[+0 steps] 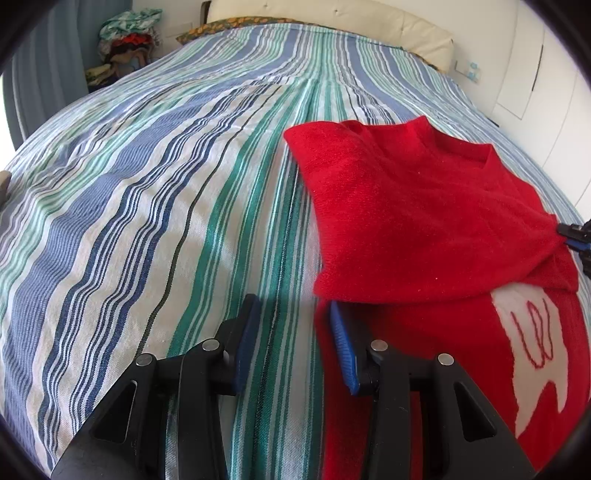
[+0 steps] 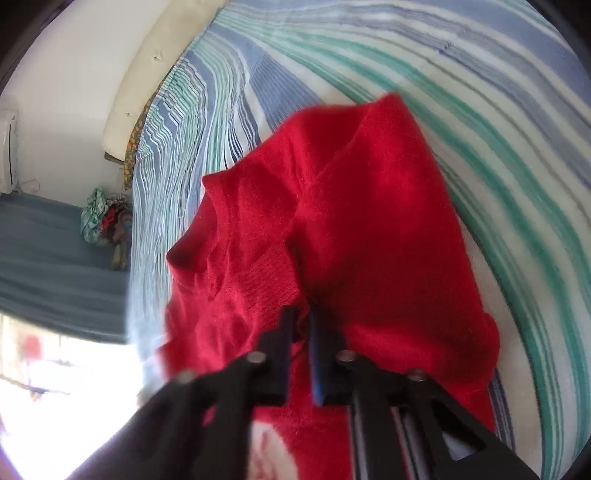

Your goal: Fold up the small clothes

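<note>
The red sweater (image 1: 417, 221) lies on the striped bedspread (image 1: 155, 206) of a bed, toward the right side of the left wrist view. Its upper part, with the neckline, is folded down over the body, and a white patch with red stitched lettering (image 1: 532, 332) shows on the lower front.

The right gripper (image 2: 302, 325) is clenched on a fold of the red knit close to a ribbed edge; the cloth bunches between its two fingers, and in the left wrist view its blue-and-black tip pinches the sweater at the right rim. The right wrist view is blurred.

The left gripper (image 1: 293, 325) stands released, partly spread, at the sweater's left edge: its right blue pad (image 1: 341, 343) sits over the red cloth, its left finger (image 1: 245, 332) over the bare bedspread. Whether the pad touches the knit I cannot tell.

Beyond, a cream headboard (image 1: 332, 22) and a patterned pillow (image 1: 221, 27) sit at the bed's far end, with a pile of clothes (image 1: 127, 44) beside a blue curtain (image 1: 48, 74).
</note>
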`<state>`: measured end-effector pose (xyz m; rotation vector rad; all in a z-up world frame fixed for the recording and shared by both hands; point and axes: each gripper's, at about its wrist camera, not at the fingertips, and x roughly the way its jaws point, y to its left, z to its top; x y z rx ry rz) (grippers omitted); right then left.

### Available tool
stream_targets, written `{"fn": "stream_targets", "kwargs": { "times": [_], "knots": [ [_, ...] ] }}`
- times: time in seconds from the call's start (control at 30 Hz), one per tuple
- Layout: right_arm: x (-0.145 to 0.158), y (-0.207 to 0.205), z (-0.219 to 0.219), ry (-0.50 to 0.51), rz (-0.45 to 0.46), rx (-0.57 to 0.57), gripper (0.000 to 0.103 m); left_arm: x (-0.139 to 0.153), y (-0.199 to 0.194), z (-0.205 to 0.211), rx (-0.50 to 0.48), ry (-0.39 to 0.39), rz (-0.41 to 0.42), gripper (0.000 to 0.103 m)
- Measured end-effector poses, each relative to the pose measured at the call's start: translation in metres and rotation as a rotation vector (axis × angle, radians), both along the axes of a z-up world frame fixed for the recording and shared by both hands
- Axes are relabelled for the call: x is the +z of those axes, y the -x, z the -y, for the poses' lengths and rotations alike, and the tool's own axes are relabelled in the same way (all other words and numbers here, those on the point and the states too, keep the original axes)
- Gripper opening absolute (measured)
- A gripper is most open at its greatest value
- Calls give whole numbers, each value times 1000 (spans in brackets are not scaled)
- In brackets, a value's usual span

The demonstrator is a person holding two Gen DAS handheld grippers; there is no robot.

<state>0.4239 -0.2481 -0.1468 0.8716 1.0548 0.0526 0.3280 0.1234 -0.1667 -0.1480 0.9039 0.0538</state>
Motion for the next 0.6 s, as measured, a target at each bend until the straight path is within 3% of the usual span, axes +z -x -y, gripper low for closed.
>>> {"fn": "stream_targets", "kwargs": {
  "times": [0.1,0.17,0.23,0.3,0.33,0.4,0.47,0.6],
  "knots": [
    [31,16,3,100,105,0,5,-1,0,2,-1,-10,4,41],
    [33,22,5,200,80,-9,5,0,-1,3,-1,-21,2,42],
    [22,24,6,234,35,5,7,0,-1,4,-2,-25,-1,42],
    [12,23,6,227,-9,36,20,3,-1,4,-10,-30,-9,44],
    [12,29,9,227,-11,47,33,5,1,5,-21,-42,-17,49],
    [23,43,7,259,38,75,44,12,10,7,-41,-82,-38,61],
    [38,62,0,299,93,177,47,19,29,7,-71,-103,-60,77],
    [48,121,-40,458,130,531,47,29,88,9,-165,-106,-90,83]
  ]
}}
